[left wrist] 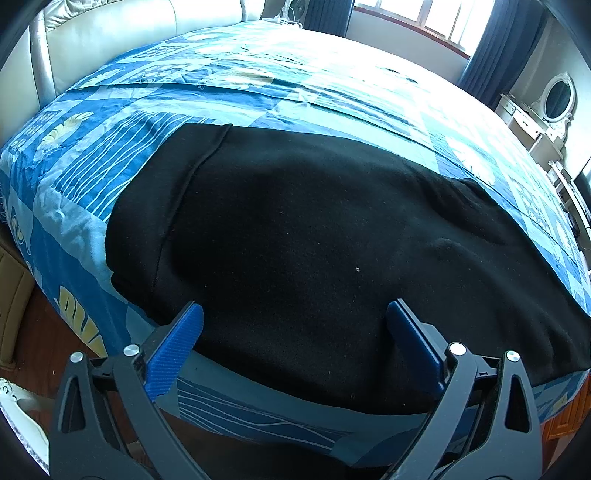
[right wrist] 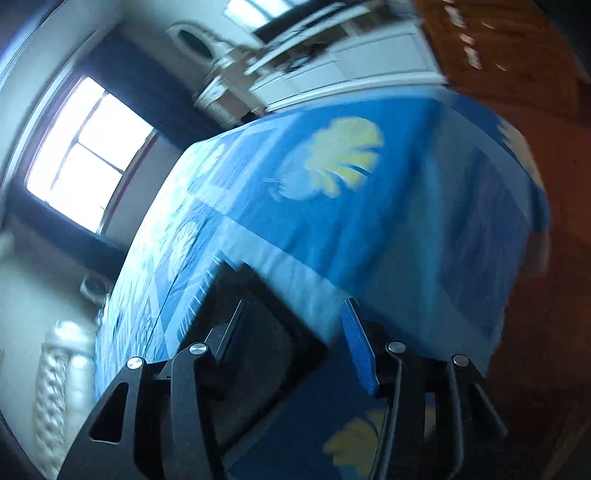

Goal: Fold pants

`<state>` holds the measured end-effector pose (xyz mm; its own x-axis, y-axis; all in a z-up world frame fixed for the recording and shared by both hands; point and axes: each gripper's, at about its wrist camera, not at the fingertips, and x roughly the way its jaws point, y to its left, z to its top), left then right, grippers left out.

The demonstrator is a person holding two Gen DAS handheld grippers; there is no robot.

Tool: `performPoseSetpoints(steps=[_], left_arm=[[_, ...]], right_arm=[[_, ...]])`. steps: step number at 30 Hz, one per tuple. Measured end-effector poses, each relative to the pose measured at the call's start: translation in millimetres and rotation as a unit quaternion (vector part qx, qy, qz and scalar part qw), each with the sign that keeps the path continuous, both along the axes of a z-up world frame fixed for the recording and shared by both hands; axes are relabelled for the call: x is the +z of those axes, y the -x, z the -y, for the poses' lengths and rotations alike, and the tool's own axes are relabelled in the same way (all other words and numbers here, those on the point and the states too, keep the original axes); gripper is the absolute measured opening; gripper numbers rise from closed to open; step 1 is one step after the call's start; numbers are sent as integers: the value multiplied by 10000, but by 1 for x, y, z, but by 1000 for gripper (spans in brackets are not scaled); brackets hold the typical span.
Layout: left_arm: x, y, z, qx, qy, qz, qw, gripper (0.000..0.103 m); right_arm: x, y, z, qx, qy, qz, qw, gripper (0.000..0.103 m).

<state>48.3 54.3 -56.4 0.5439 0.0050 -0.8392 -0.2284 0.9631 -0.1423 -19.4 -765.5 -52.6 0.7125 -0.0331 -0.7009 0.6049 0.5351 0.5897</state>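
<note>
Black pants (left wrist: 295, 240) lie spread flat on a bed with a blue patterned cover (left wrist: 92, 177); the waistband seam runs down their left side. My left gripper (left wrist: 295, 321) is open, its blue pads hovering just above the near edge of the pants, holding nothing. In the tilted, blurred right wrist view, my right gripper (right wrist: 295, 317) is open and empty over the bed cover (right wrist: 369, 221), with a corner of the pants (right wrist: 258, 332) under its left finger.
A cream padded headboard (left wrist: 129, 33) stands at the far left. A window with dark curtains (left wrist: 436, 18) and a white dresser with an oval mirror (left wrist: 546, 110) are beyond the bed. Wooden floor (right wrist: 535, 295) lies beside the bed's edge.
</note>
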Motion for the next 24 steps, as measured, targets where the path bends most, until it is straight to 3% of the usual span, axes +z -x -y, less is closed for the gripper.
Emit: performPoseSetpoints(steps=[1,6,7,8,9,11,15,17,20,24], left_arm=[[0,0,0,-6,-4,1,10000,101],[0,0,1,17,-40,26,10000,101],[0,0,1,24,-44,25,10000,101],[0,0,1,32,-56,20,10000,101],[-1,-1,2,38,-69,13,10000,101],[-1,-1,2,60,-89,-1,9999,101],[-1,-2,2,118,-90,3,9999,101],[-1,-3,3,102,-113,1,9999,101],[-2,-4,2,99,-89,1,9999,101],[-3,-5,0,56,-31,-35,10000,101]], right_arm=[[-5,-18,4,248,-62,-69,9996,57],[-35,-88,5,1089,-292,-551,9921,59],[-36,-94,-1,1160,-159,-630,9911,54],[-33,-105,-8,1456,17,-716,9868,41],[-32,-111,-12,1684,15,-731,9830,15],[-21,-123,-24,1956,467,-949,9750,15],[10,-125,-22,1912,1123,-697,9726,13],[6,-128,-17,1832,1309,-750,9714,12],[-28,-135,-10,1739,1117,-1072,9725,11],[-40,-126,5,1399,539,-668,9864,17]])
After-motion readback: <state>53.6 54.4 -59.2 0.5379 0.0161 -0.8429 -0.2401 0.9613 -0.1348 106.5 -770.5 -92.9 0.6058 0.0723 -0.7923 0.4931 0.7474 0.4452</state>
